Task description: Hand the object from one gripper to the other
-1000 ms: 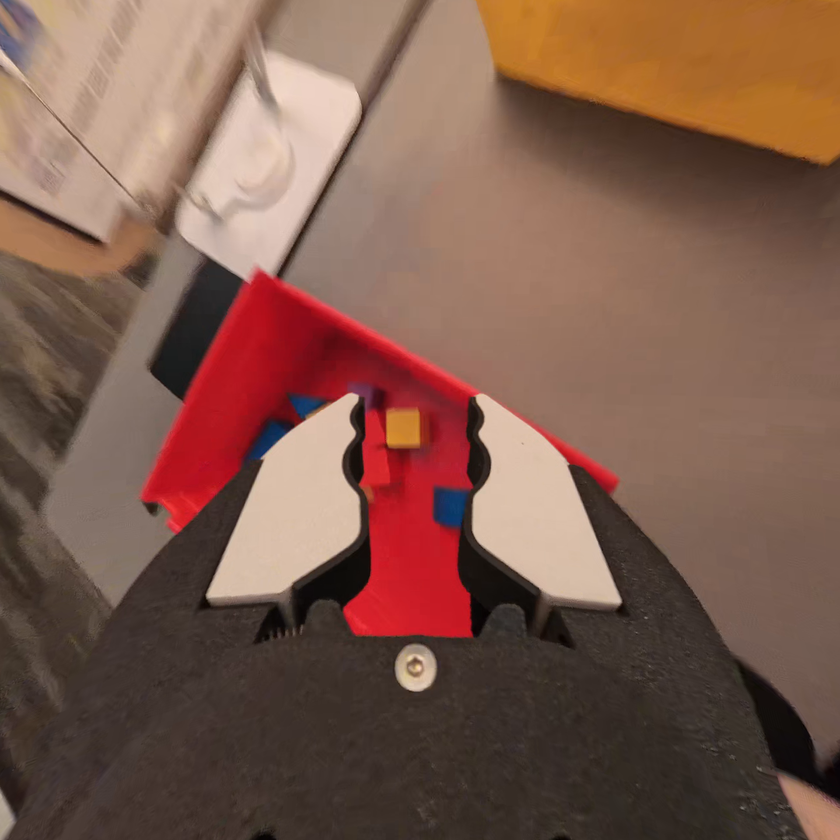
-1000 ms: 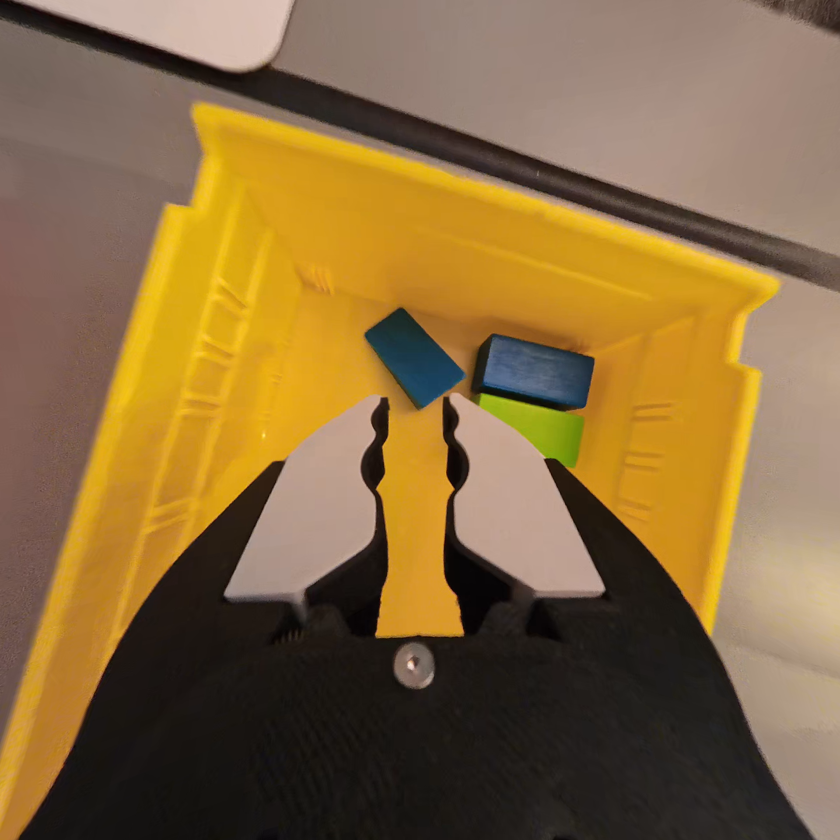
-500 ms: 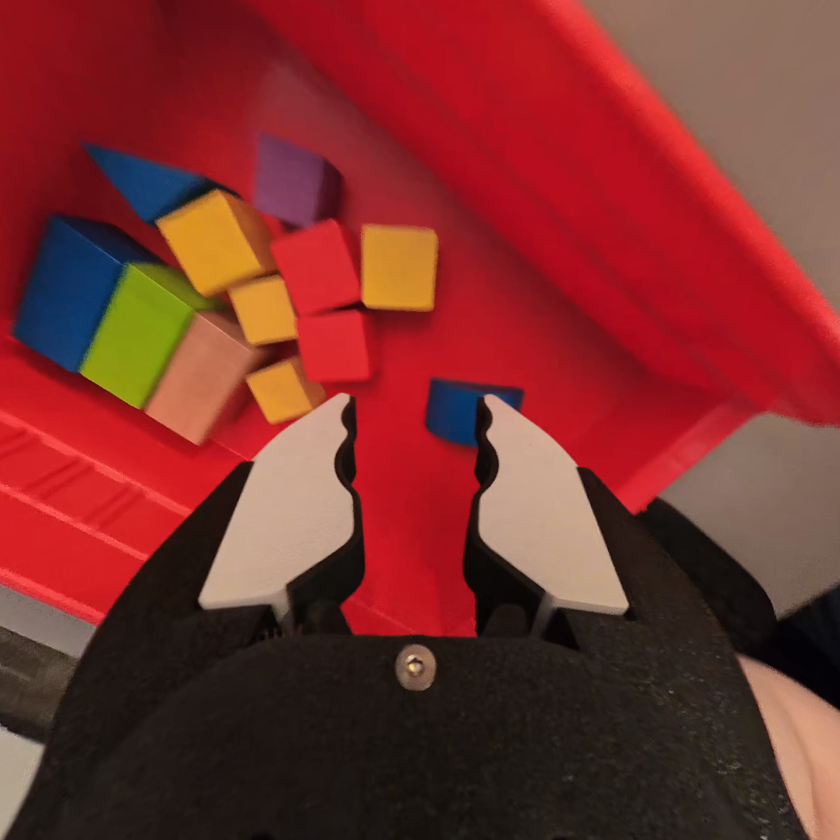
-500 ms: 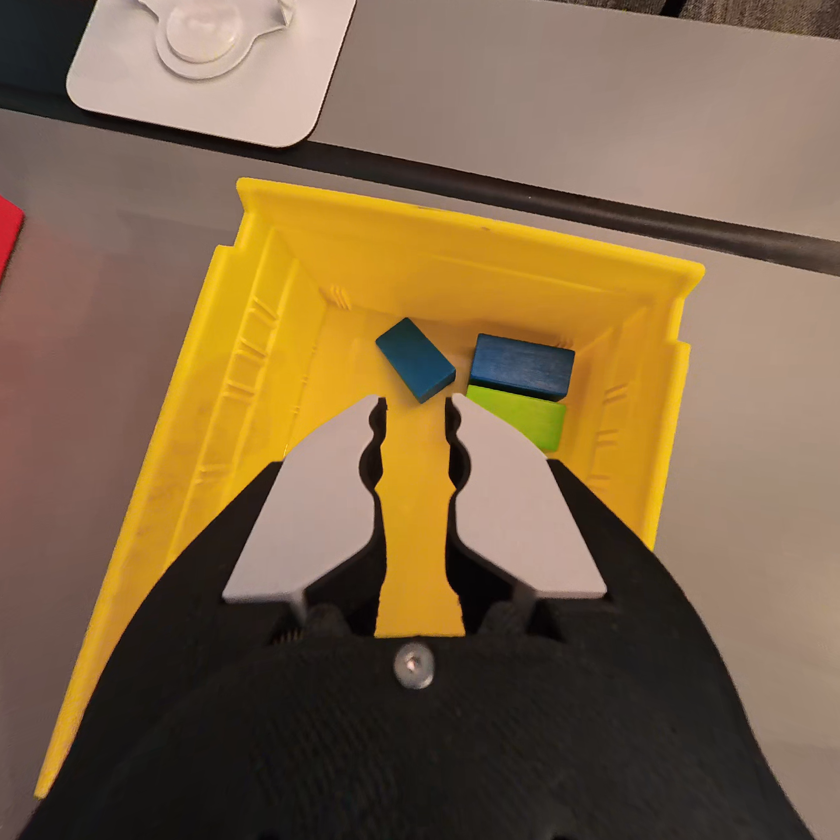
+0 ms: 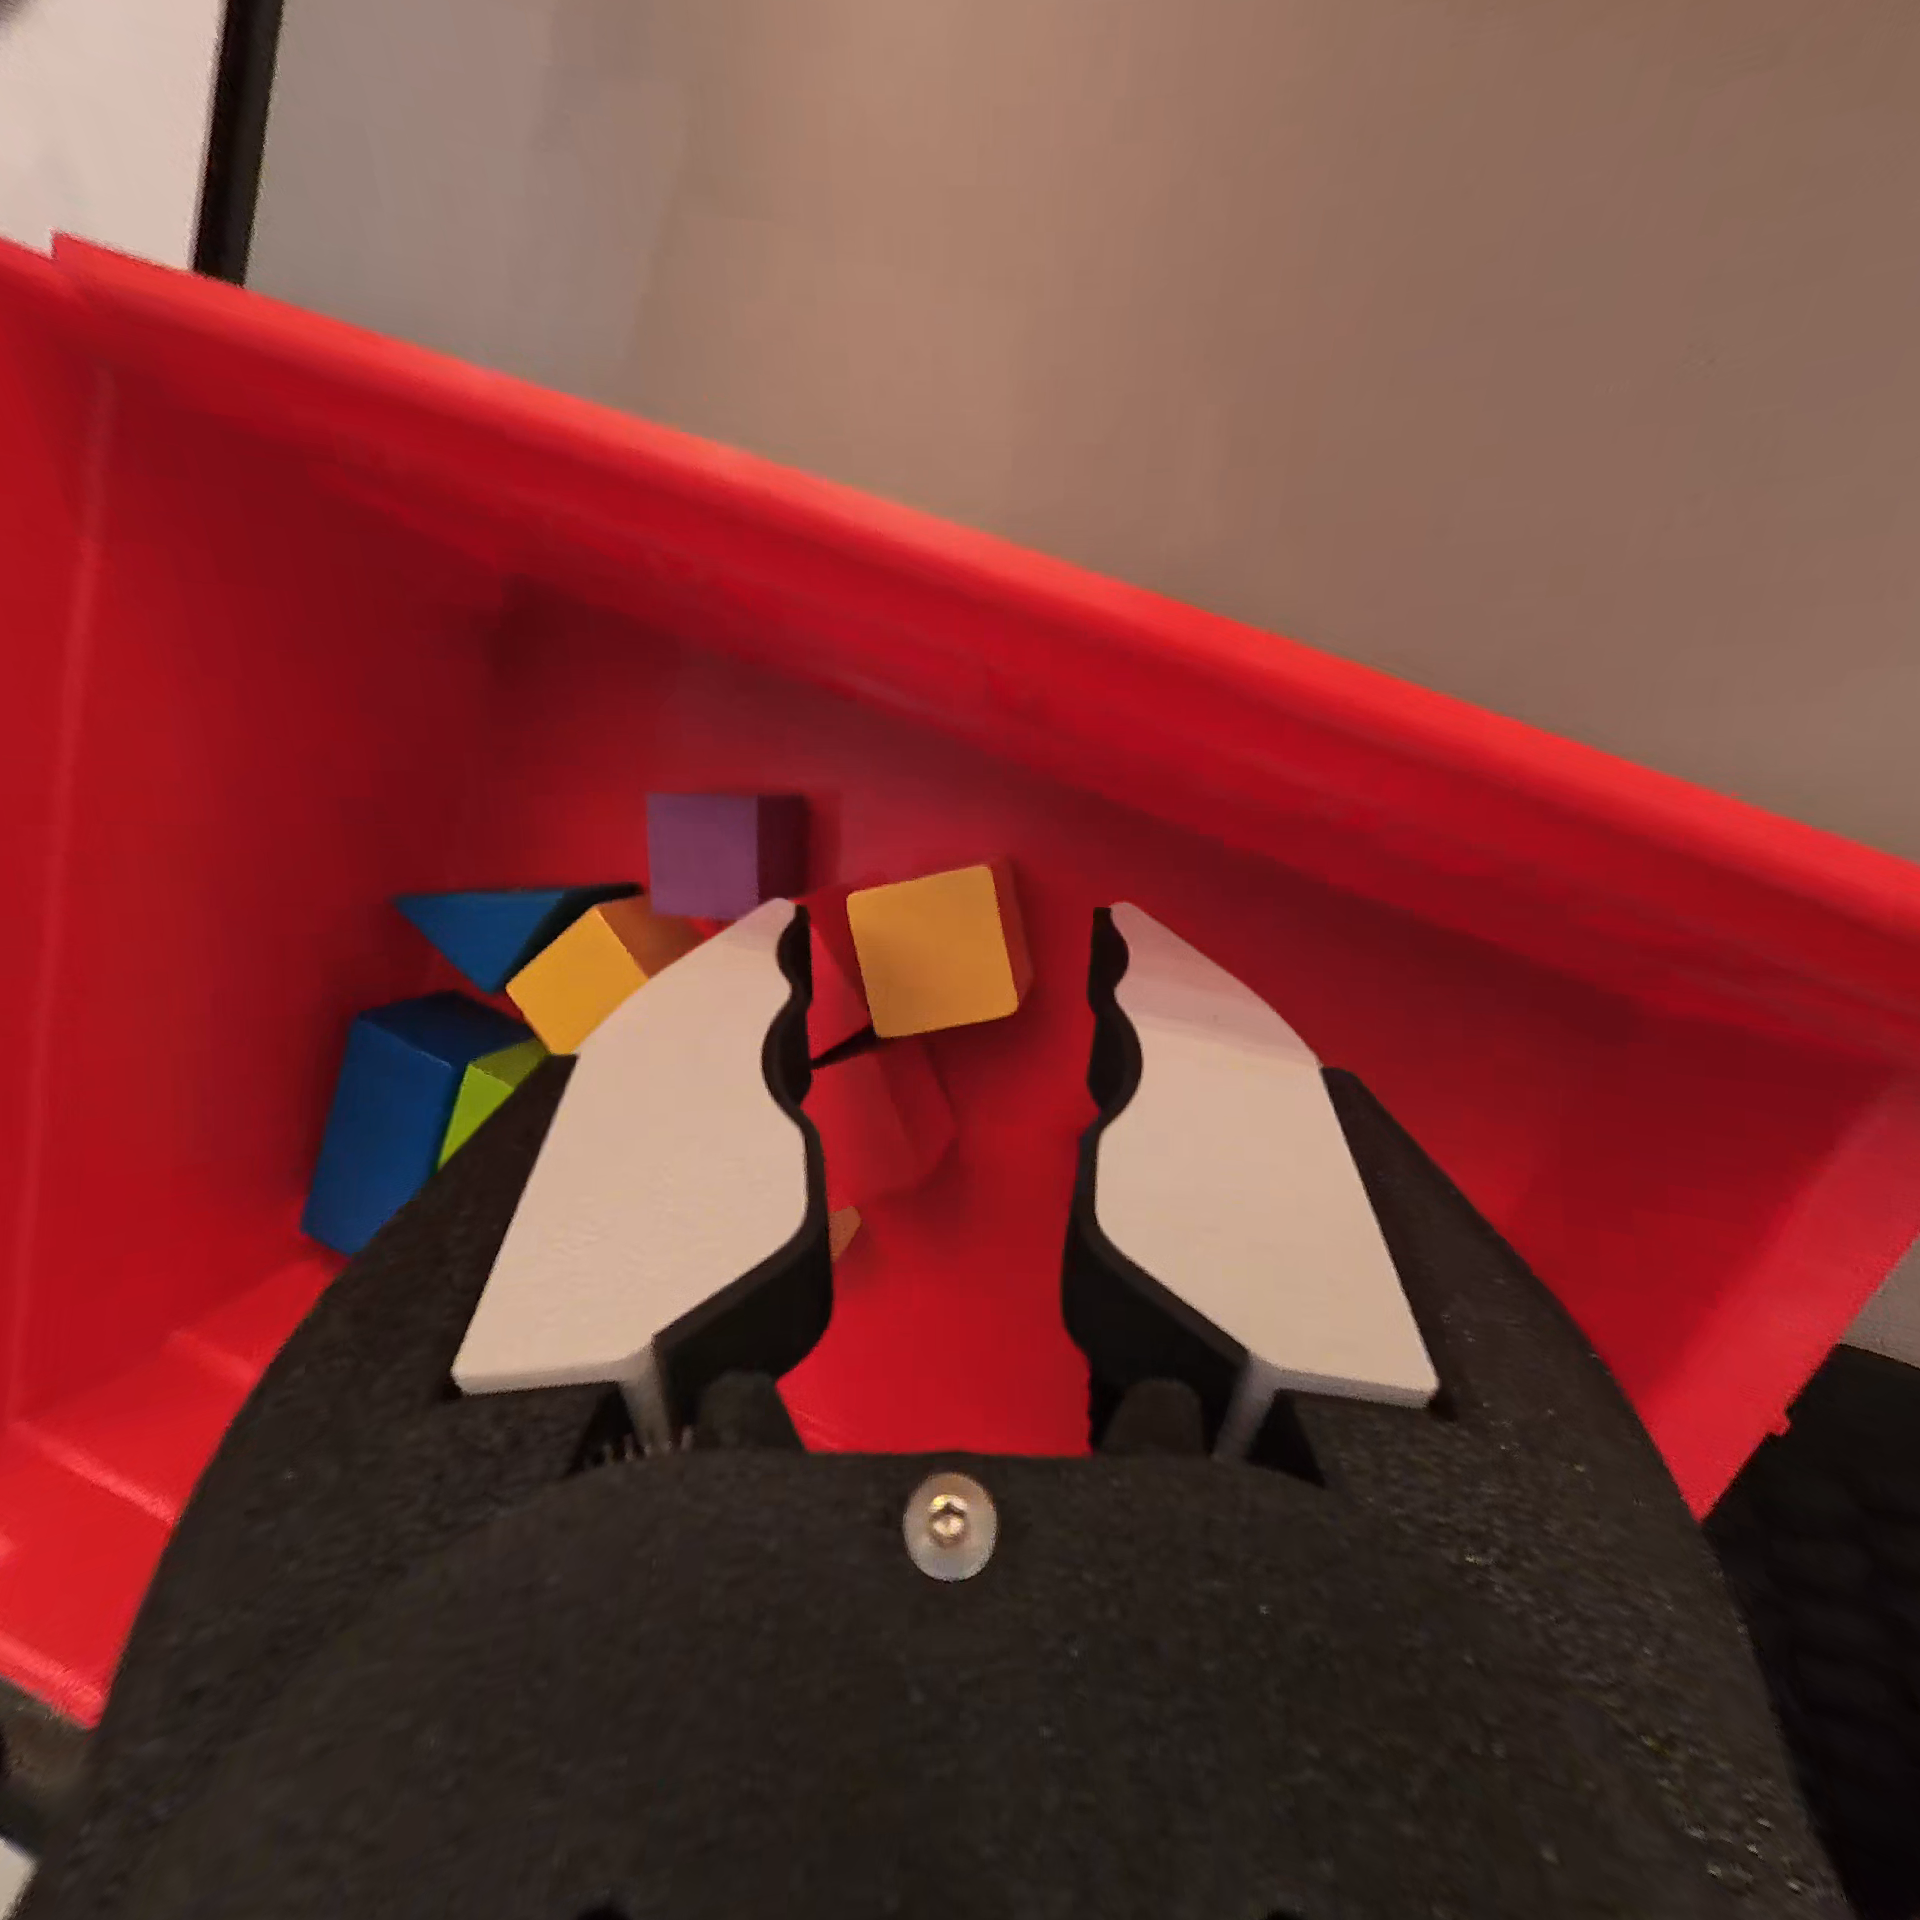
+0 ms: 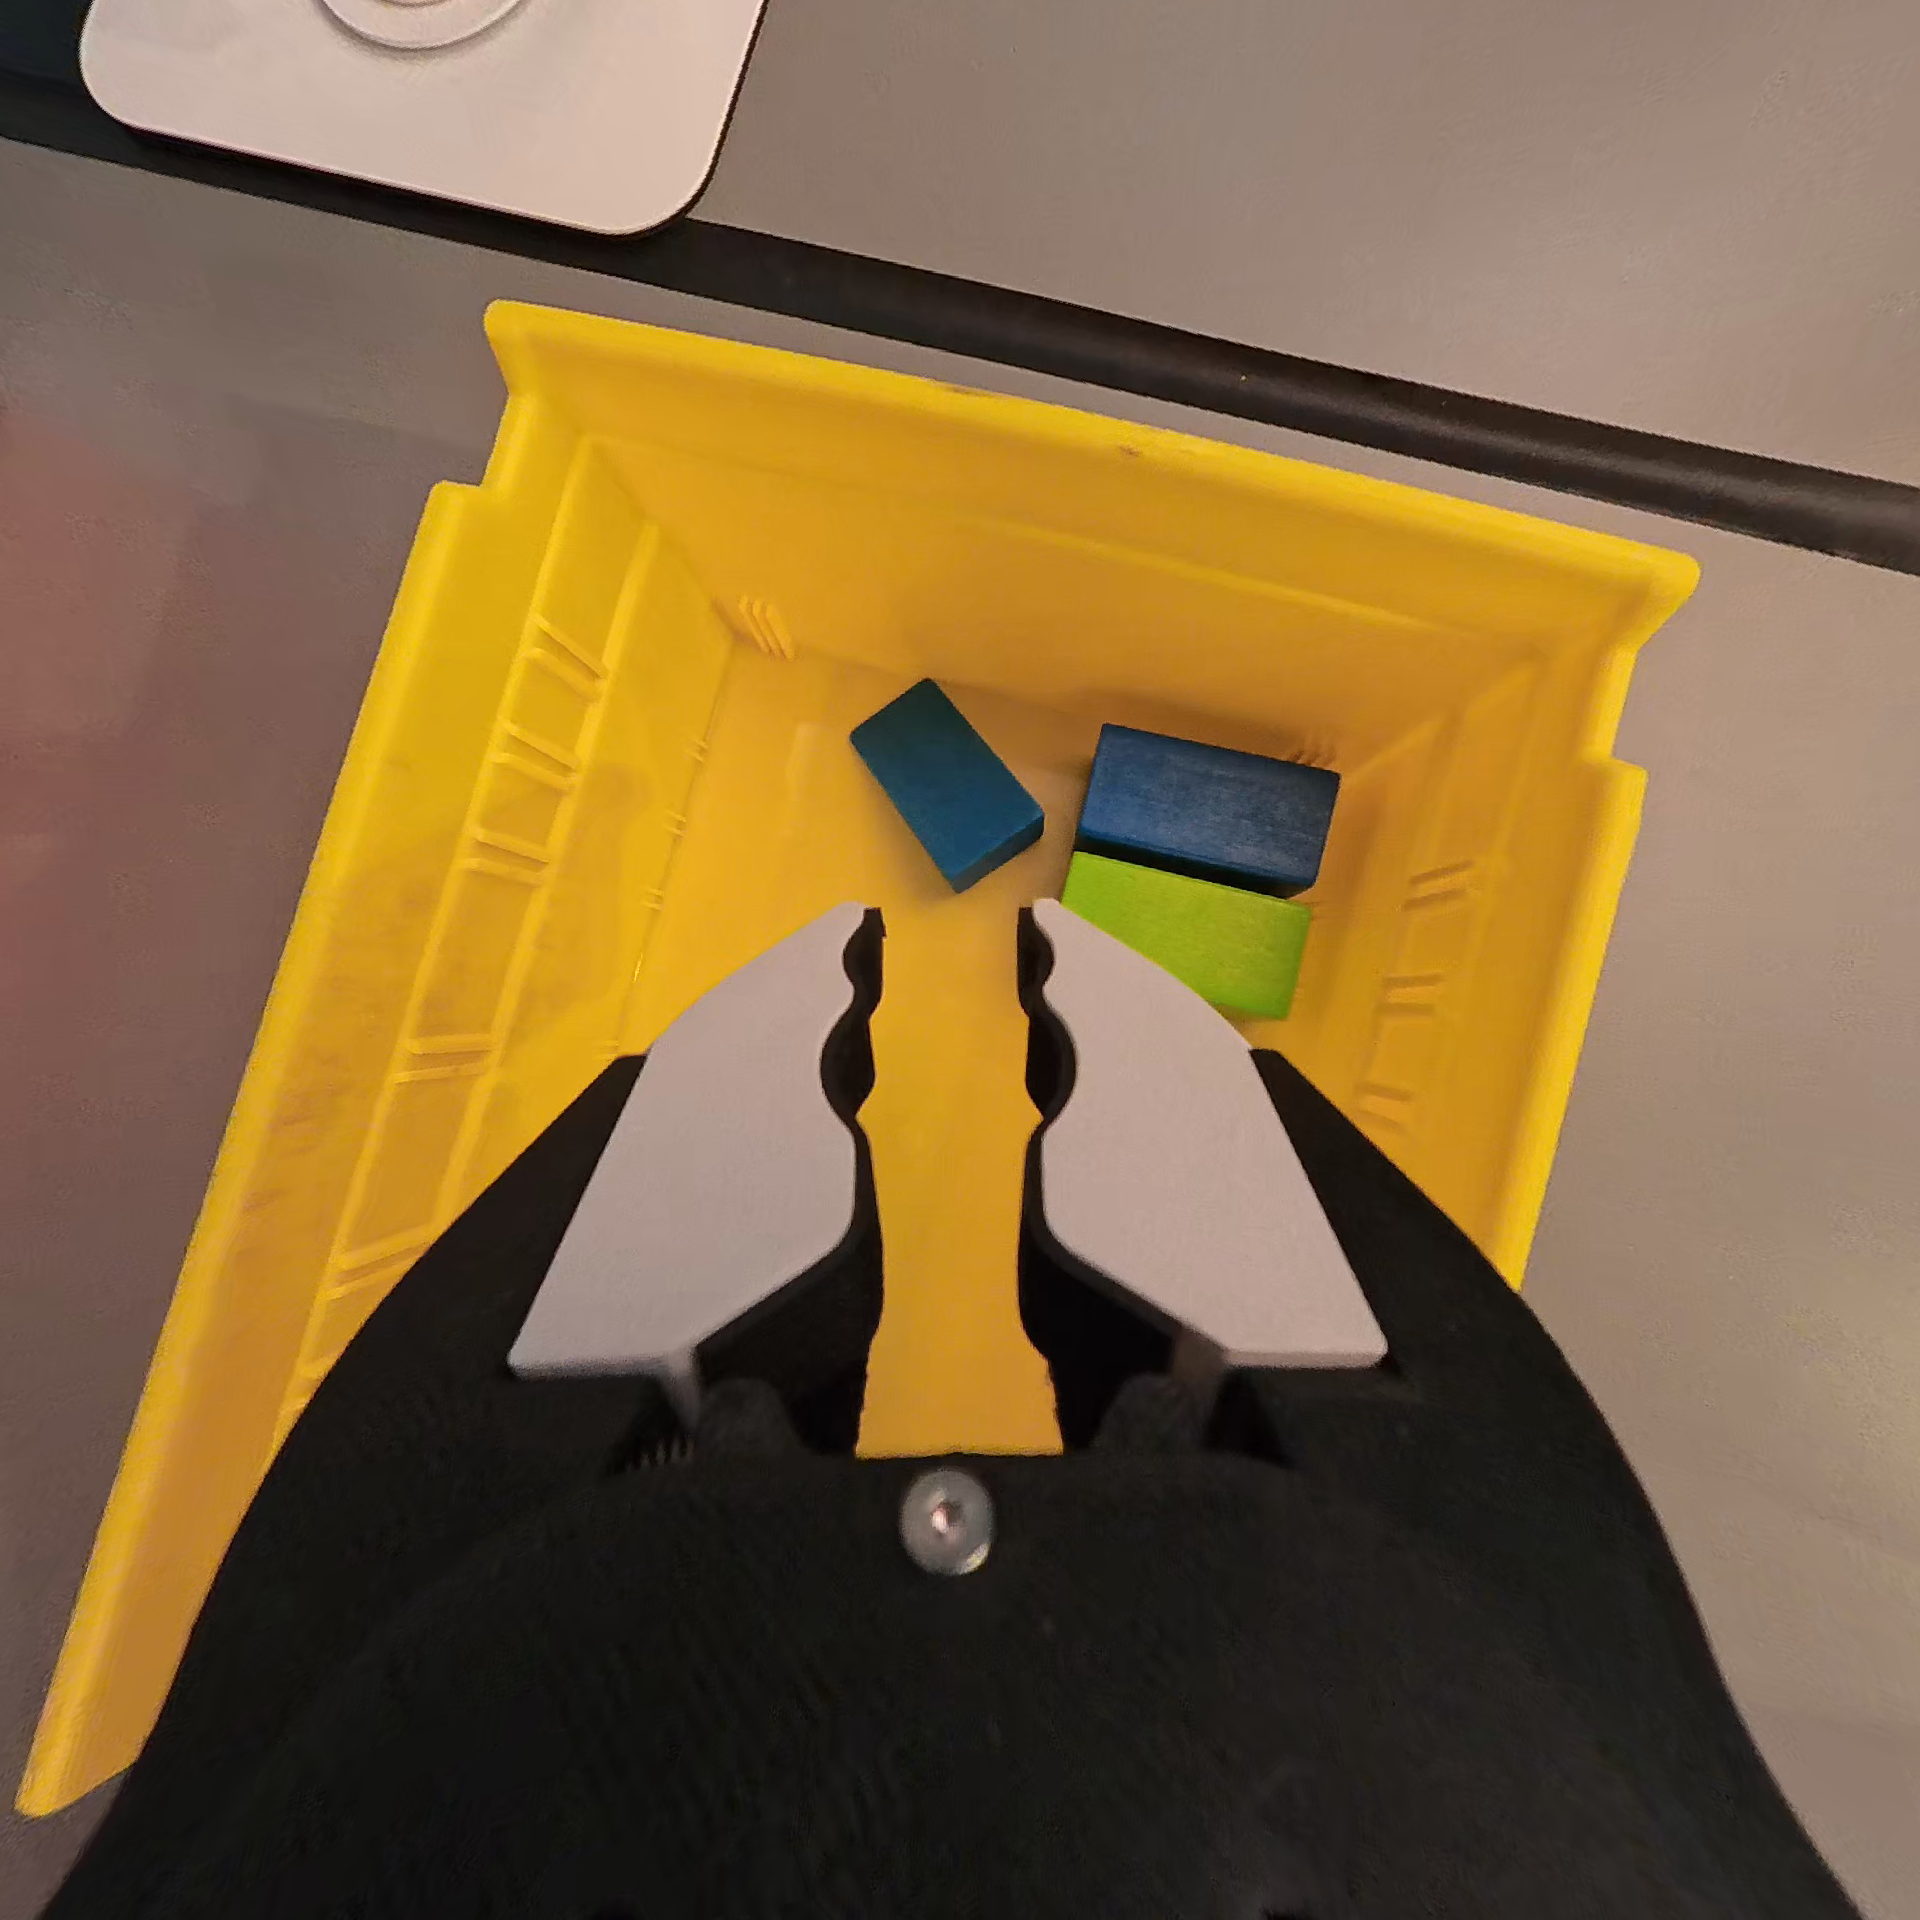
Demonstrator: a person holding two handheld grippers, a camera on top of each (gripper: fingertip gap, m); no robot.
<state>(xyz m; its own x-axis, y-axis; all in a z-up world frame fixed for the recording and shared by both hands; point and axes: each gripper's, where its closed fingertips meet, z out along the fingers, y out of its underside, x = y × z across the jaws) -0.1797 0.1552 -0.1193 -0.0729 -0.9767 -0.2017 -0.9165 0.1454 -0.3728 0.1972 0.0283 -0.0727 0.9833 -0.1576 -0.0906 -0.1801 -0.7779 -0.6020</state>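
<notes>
My left gripper is open and empty, low inside a red bin that holds several coloured blocks. A yellow cube lies just past the fingertips, nearer the left finger. Red blocks lie between the fingers, below the tips. A purple cube, another yellow block, a blue wedge, and a blue block with a green one lie to the left. My right gripper is open and empty above a yellow bin.
The yellow bin holds a teal flat block, a dark blue block and a green block near its far wall. A white stand base lies beyond on the grey table, past a dark seam.
My left gripper swung over the red bin and dropped low among the blocks, with the yellow cube now at its tips. My right gripper stayed open, shifting slightly over the yellow bin.
</notes>
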